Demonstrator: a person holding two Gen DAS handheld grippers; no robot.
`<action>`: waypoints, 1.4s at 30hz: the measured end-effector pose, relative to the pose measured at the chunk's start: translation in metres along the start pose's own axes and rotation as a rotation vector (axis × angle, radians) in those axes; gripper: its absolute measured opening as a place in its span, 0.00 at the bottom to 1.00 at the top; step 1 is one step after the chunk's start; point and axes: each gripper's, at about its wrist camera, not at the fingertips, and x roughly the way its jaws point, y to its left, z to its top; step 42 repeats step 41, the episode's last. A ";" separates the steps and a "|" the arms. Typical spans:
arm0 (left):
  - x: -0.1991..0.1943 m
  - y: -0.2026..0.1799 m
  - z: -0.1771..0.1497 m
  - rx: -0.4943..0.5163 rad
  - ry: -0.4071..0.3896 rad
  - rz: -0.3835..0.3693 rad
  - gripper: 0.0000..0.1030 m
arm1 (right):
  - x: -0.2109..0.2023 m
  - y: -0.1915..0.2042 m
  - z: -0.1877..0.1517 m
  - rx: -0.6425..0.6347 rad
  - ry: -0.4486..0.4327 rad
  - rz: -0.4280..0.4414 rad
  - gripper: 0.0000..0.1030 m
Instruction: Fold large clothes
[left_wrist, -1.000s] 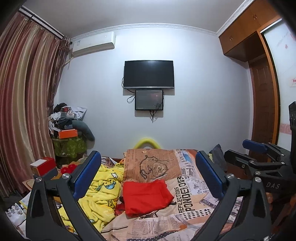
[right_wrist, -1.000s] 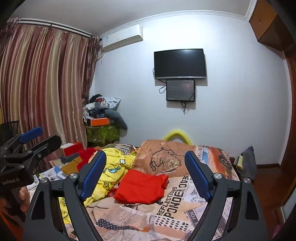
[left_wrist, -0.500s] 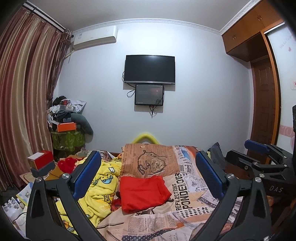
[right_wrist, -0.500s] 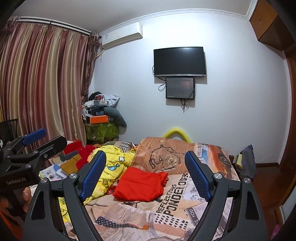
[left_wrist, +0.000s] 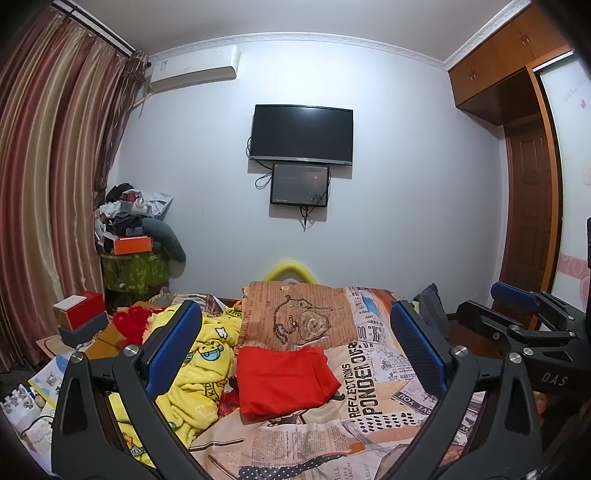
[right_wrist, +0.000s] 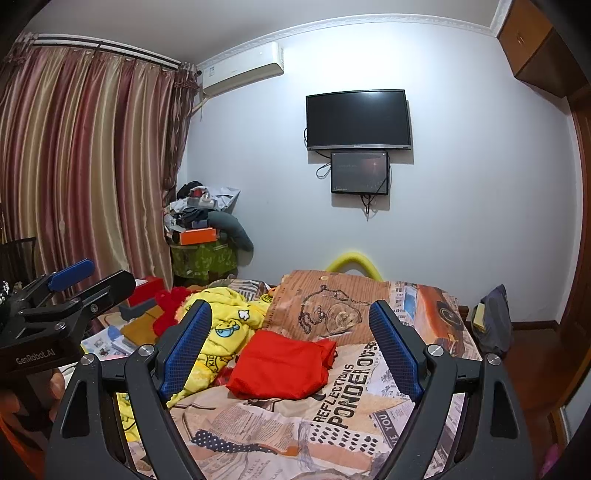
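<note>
In the left wrist view, the left gripper (left_wrist: 295, 354) stands released with nothing between its blue pads, and the folded red cloth garment (left_wrist: 284, 380) lies ahead and just below on the newspaper-print bed cover (left_wrist: 373, 387), beside the crumpled yellow cartoon-print fleece garment (left_wrist: 199, 373). In the right wrist view, the right gripper (right_wrist: 290, 350) is likewise released and empty; the red garment (right_wrist: 282, 365) lies ahead, the yellow one (right_wrist: 225, 325) left of it, probably nearer the left gripper.

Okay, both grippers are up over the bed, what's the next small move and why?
Probably lower the right gripper toward the crumpled yellow garment: both grippers are open and empty, the red garment already lies folded, the yellow one does not.
</note>
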 end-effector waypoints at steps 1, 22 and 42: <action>0.000 0.000 0.000 0.000 0.001 -0.001 0.99 | 0.000 0.000 0.000 0.001 0.000 0.001 0.82; 0.001 0.000 -0.002 -0.027 0.019 -0.044 0.99 | 0.001 -0.004 -0.001 0.026 -0.005 -0.011 0.83; 0.007 -0.001 -0.008 -0.030 0.054 -0.059 0.99 | 0.006 -0.006 -0.004 0.047 0.012 -0.015 0.83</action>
